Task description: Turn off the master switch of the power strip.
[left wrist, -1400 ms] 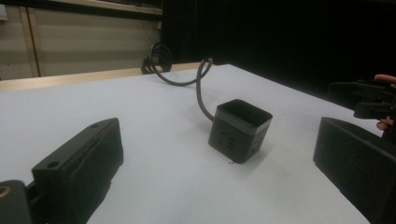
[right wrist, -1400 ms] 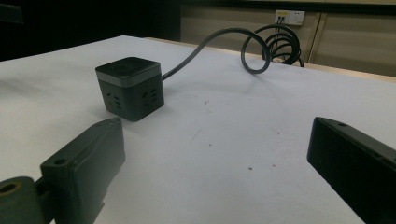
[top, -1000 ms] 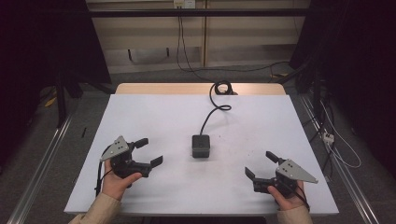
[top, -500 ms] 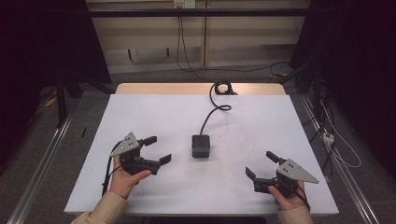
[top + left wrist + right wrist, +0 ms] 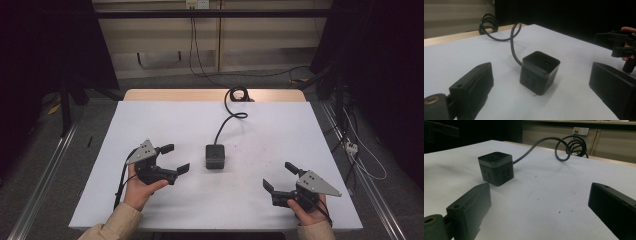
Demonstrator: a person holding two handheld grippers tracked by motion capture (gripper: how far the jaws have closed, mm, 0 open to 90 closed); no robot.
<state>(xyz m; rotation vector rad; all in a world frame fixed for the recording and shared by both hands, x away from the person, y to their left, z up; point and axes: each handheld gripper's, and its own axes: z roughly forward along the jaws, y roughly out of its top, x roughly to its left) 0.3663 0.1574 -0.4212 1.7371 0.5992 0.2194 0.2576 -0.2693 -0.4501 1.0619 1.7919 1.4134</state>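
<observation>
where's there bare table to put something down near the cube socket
Bare patches: the far left of the table, behind the left gripper; the near middle strip between both grippers, in front of the cube socket; the far right, beyond the right gripper. Crowded: behind the cube, where its cable snakes to the coil at the far edge.

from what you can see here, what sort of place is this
Probably a lab or recording workroom: a bare white table with one black cube power socket, dark curtains at the sides, and cables trailing across the floor.
</observation>
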